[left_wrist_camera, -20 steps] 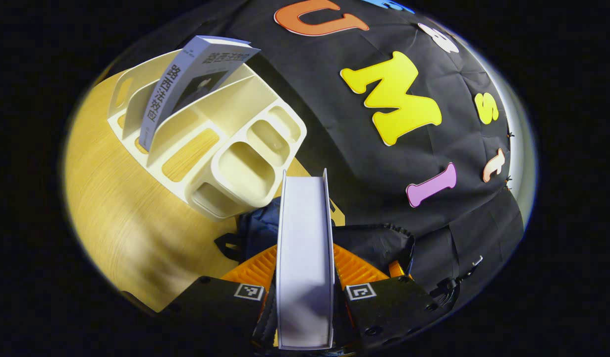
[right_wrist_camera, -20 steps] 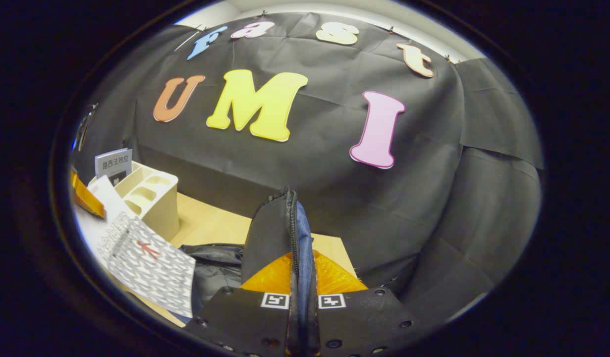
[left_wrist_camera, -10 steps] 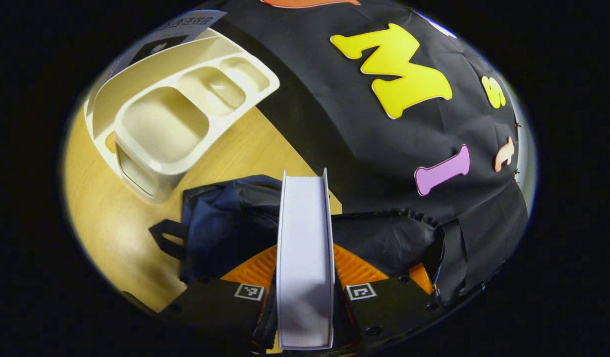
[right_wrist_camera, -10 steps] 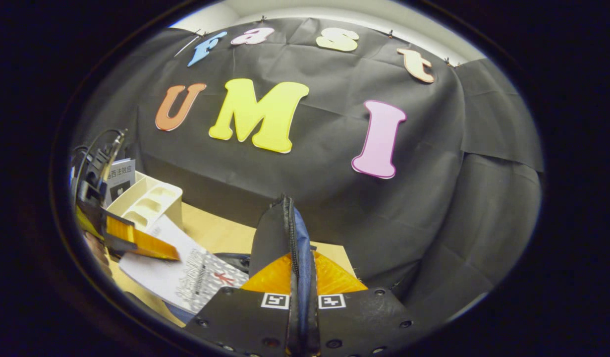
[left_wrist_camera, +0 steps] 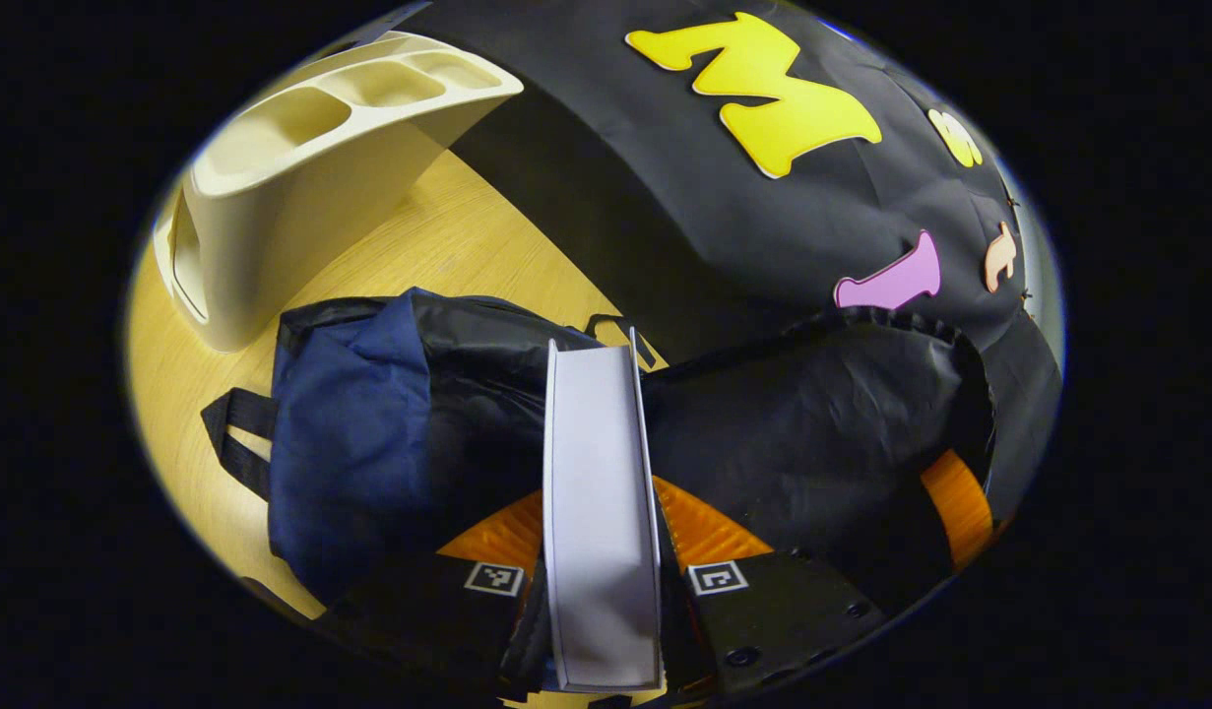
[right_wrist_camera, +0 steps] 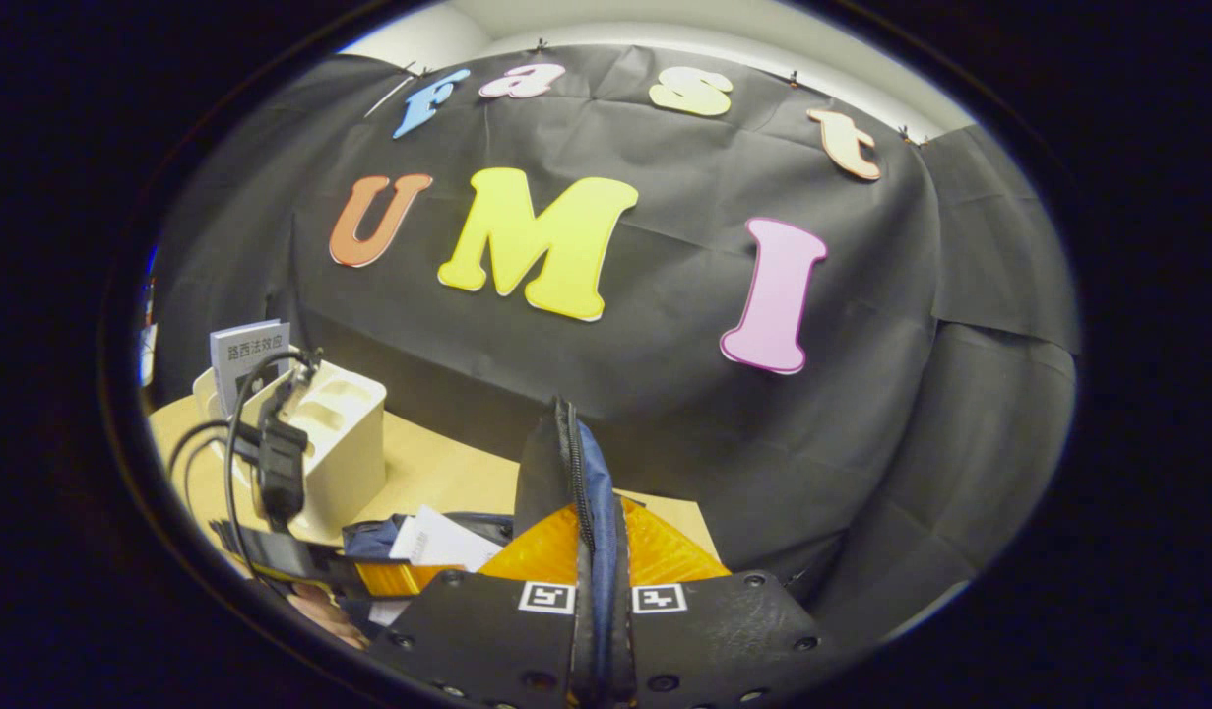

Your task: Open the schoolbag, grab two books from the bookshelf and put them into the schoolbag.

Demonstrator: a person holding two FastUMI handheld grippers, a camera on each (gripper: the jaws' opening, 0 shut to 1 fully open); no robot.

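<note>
Left hand-held gripper (left_wrist_camera: 603,551) clenched on white book (left_wrist_camera: 596,492), page edge up, book end over open schoolbag (left_wrist_camera: 369,433) on tabletop (left_wrist_camera: 438,246). Right hand-held gripper (right_wrist_camera: 596,591) pinching raised schoolbag flap (right_wrist_camera: 566,473) at zipper edge. Cream bookshelf (left_wrist_camera: 300,197) just beyond bag, second book (right_wrist_camera: 246,354) standing in it. Book tip possibly inside bag mouth; hard to tell.
</note>
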